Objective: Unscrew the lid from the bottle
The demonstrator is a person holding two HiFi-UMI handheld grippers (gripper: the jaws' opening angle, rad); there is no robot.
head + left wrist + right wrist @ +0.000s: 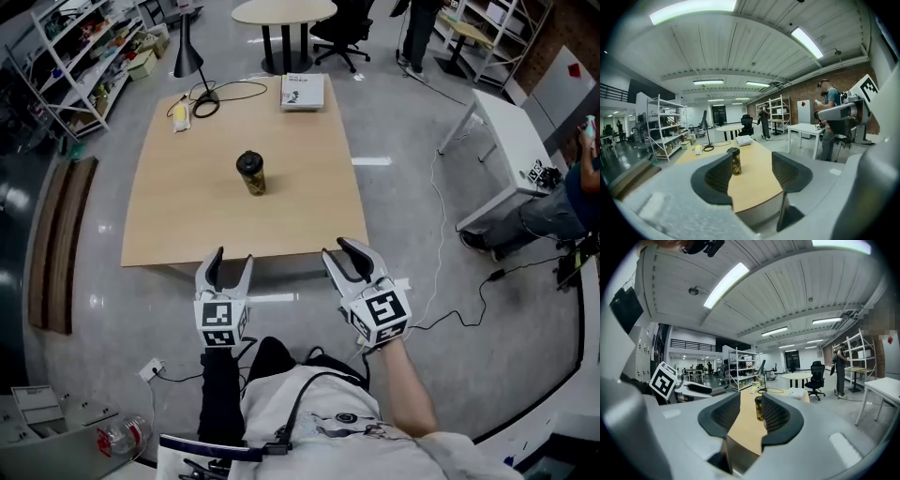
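A small bottle with a black lid and a yellowish body stands upright near the middle of the wooden table. Both grippers hover off the table's near edge, well short of the bottle. My left gripper is open and holds nothing. My right gripper is open by a narrower gap, also empty. In the left gripper view the bottle shows far off, beside the left jaw of the gripper. In the right gripper view the bottle stands far behind the gap of the gripper.
At the table's far end lie a white book, a black desk lamp with a coiled cable, and a yellow item. A round table, shelves, a white desk and a seated person surround it.
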